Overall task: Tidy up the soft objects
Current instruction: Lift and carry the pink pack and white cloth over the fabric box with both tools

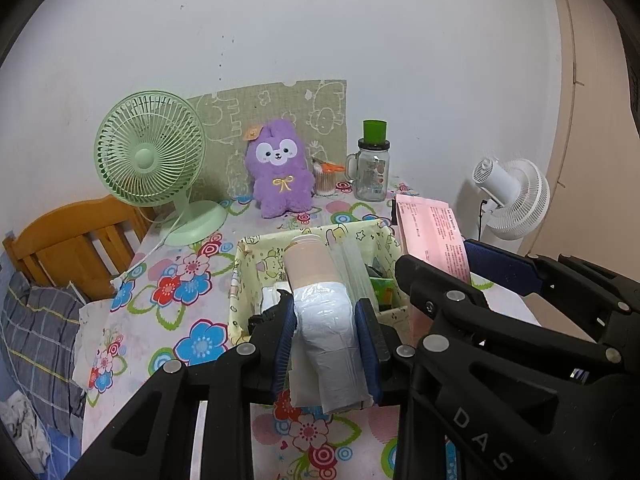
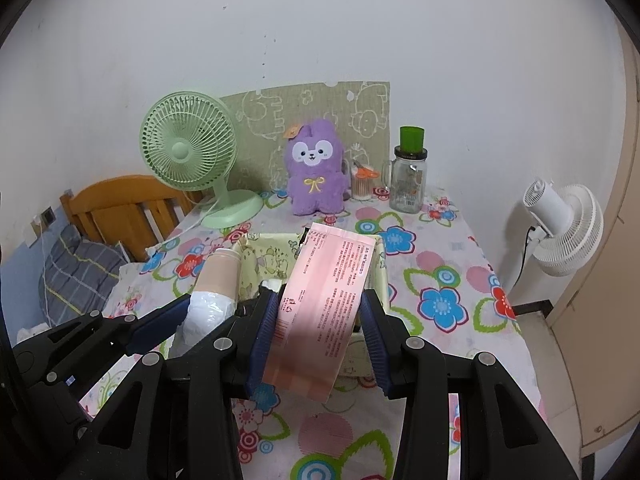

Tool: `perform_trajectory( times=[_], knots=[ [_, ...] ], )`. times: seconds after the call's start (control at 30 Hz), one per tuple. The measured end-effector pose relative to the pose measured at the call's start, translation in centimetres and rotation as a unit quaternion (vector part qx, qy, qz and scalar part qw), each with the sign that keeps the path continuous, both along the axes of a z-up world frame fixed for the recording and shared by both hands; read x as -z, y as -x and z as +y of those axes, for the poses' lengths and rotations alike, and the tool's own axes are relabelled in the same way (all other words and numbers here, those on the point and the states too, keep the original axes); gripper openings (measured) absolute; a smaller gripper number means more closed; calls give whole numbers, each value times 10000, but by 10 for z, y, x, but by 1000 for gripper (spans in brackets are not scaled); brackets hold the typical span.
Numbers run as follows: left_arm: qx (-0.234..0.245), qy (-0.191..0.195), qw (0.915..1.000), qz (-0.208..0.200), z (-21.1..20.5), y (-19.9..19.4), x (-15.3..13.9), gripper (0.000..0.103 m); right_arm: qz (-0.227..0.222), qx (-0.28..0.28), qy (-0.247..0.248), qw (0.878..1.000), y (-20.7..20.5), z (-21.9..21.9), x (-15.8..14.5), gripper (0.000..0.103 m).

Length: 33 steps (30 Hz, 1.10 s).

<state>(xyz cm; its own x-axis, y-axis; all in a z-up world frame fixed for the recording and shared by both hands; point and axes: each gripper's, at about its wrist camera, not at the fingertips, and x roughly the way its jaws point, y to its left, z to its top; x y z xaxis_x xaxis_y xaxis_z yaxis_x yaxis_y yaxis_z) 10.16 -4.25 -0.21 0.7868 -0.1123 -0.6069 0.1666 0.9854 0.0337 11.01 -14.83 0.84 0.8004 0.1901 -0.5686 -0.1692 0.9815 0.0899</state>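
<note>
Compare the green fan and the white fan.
The green fan stands on the table, left of the purple plush; the white fan stands off the table, at its right. The green fan shows its front grille; the white fan shows its back and motor housing. The green fan is mint green, the white one white. Both have round grilles.

White capitals "DAS" can be read on the black body of the right claw [image 1: 436,252], low at the right of the left wrist view. The pink packet [image 2: 320,312] clamped between that claw's pads carries columns of red print and a barcode, too small to read. The label on the glass jar [image 2: 408,184], far beyond the claws, is also illegible.
</note>
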Motion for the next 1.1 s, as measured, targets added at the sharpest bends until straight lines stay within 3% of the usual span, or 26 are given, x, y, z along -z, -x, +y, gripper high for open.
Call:
perform_trajectory(
  times=[1.1],
  knots=[
    [-132, -10, 9996, 264, 8, -71, 16, 31, 194, -120, -27, 9997, -74, 5, 13, 46]
  ],
)
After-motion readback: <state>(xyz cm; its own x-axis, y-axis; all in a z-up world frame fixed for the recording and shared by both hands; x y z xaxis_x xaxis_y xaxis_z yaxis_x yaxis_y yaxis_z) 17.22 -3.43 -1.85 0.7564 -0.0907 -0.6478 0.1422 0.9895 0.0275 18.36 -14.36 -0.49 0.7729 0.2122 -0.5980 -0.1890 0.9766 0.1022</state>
